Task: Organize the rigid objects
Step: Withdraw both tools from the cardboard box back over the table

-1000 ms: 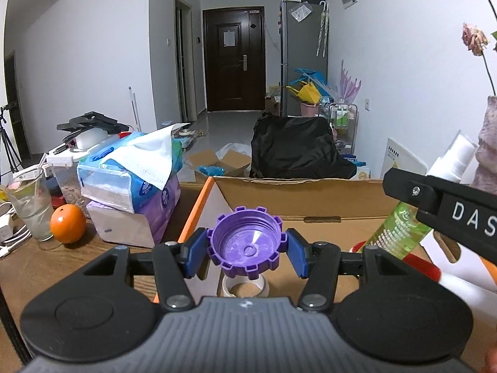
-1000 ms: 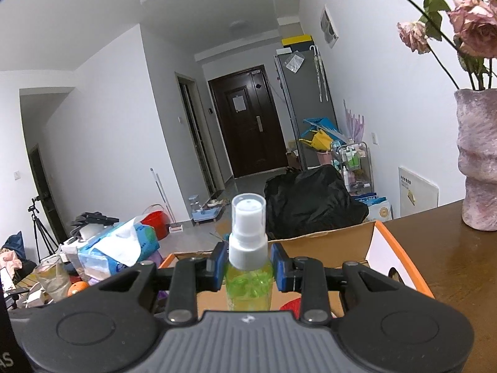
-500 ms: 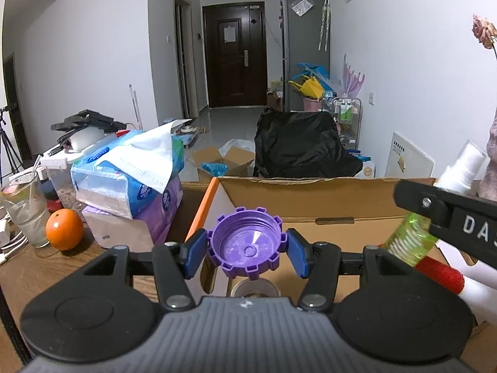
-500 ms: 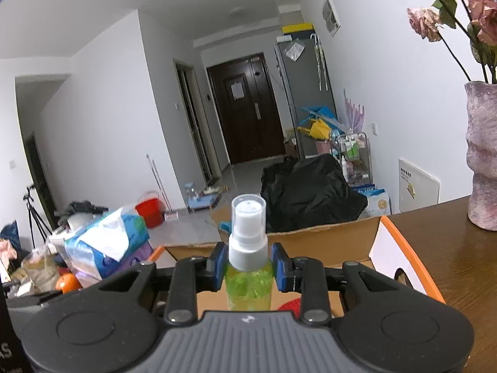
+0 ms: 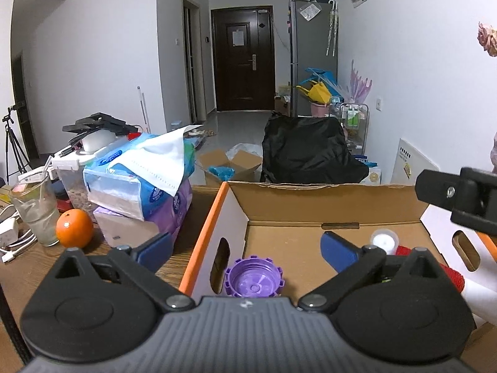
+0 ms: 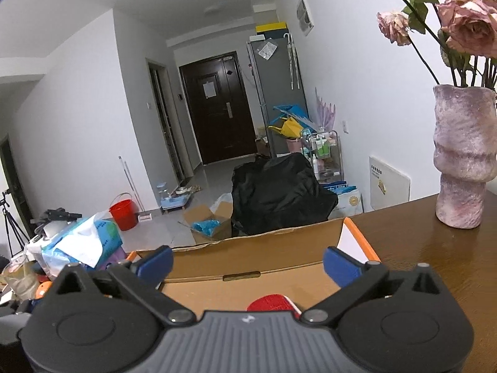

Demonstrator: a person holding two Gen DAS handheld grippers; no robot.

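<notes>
**A:** Purple cap (image 5: 253,279), a notched plastic ring with a shallow funnel in its hollow, lies open side up on the floor of the cardboard box (image 5: 329,195), close to the left wall with its hand slot. Left gripper (image 5: 245,248) hovers above it, its jaws having just been opening, blue pads spread wide and nothing between them.

**B:** And the spray bottle?

**A:** Only its white top (image 5: 384,240) shows in the left wrist view, down in the box beside a red textured piece (image 5: 450,275); whether it lies flat or leans, I cannot tell. Right gripper (image 6: 247,264) has likewise just been opening; its pads stand far apart over the box with nothing in them.

**B:** What could go wrong from here?

**A:** Hard, smooth plastic on bare corrugated board probably slides easily, so a careless pull-out by either gripper could knock the cap or roll the bottle. The right gripper's black arm (image 5: 459,192) crosses the left view, so the two tools could clash as they lift away. Outside the box, on the wooden table (image 6: 419,248), a rough pink vase (image 6: 462,155) of dried roses stands tall to the right, and a drinking glass (image 5: 35,208) stands by an orange (image 5: 74,228) to the left; a wide swing could tip either.
</notes>
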